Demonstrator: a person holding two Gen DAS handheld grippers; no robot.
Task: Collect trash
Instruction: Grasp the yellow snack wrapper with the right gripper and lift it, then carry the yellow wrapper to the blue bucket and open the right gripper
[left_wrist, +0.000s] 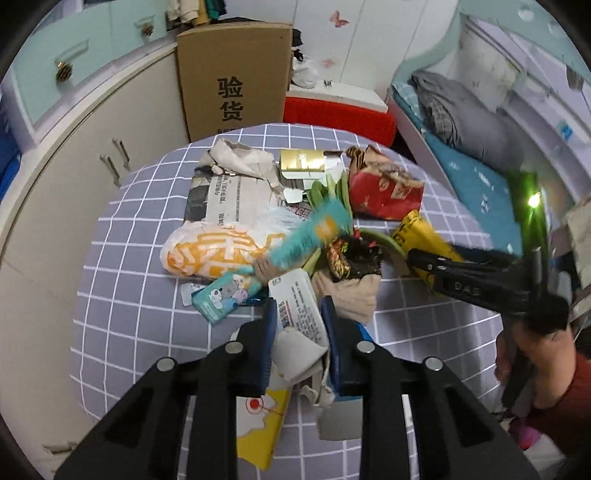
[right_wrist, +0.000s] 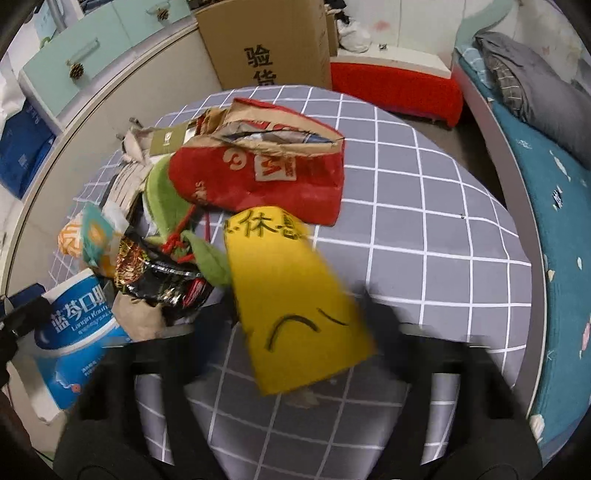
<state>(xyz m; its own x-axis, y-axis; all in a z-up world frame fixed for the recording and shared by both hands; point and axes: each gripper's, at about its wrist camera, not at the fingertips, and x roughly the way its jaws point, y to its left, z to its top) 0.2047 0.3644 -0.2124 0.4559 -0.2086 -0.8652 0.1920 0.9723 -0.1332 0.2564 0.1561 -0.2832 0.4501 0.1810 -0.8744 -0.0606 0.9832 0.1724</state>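
My left gripper (left_wrist: 298, 332) clamps a torn carton (left_wrist: 301, 317) beside the red bag (right_wrist: 266, 170); my right gripper (right_wrist: 295, 325) grips the yellow card (right_wrist: 295, 295) just below that bag.

one cardboard box (left_wrist: 234, 77), one red paper bag (right_wrist: 266, 173), two grippers (left_wrist: 298, 325) (right_wrist: 306, 332)

I see a matt woven cloth (right_wrist: 424, 206), grey with white grid lines, covering the table. At its far edge stands a plain cardboard box (left_wrist: 232, 74), dull and smooth. The red bag (right_wrist: 266, 173) looks like crumpled paper, torn brown along its rim. The yellow card (right_wrist: 295, 295) is flat, matt paper. The black snack wrapper (right_wrist: 155, 273) is glossy crinkled foil. The gold box (left_wrist: 301, 160) has a metallic sheen. My left gripper's fingers (left_wrist: 266, 343) look like matt black plastic.
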